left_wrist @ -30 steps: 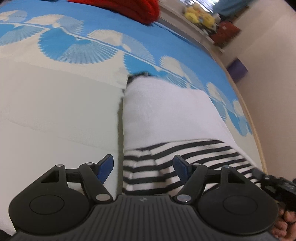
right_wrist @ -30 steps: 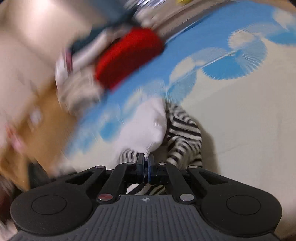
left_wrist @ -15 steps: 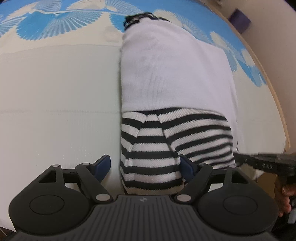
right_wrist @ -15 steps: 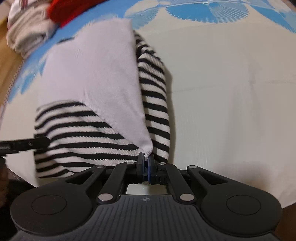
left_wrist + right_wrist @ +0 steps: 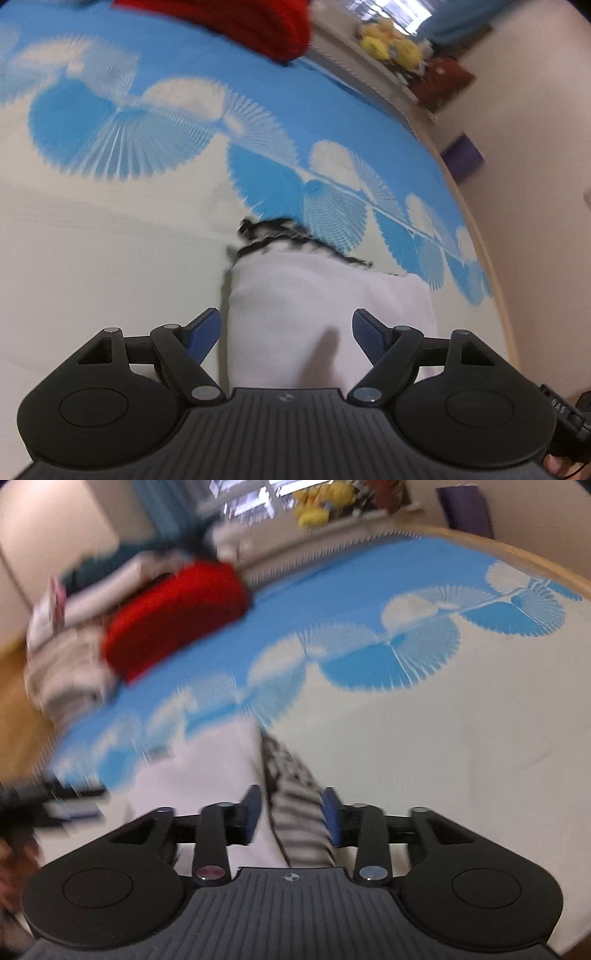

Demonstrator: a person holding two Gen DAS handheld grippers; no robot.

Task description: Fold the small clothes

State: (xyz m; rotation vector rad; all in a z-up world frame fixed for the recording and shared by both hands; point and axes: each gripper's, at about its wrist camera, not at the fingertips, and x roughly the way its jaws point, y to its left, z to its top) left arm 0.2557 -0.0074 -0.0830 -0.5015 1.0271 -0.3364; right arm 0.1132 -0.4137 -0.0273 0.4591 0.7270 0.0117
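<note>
We see the folded white-and-striped garment (image 5: 325, 314) lying on the blue-and-cream bedspread (image 5: 110, 258). Our left gripper (image 5: 286, 332) hangs over its white panel, jaws spread wide and clear of the cloth. Our right gripper (image 5: 291, 810) has just been opening; its jaws straddle the striped edge, released. A red garment (image 5: 173, 616) lies well apart.
</note>
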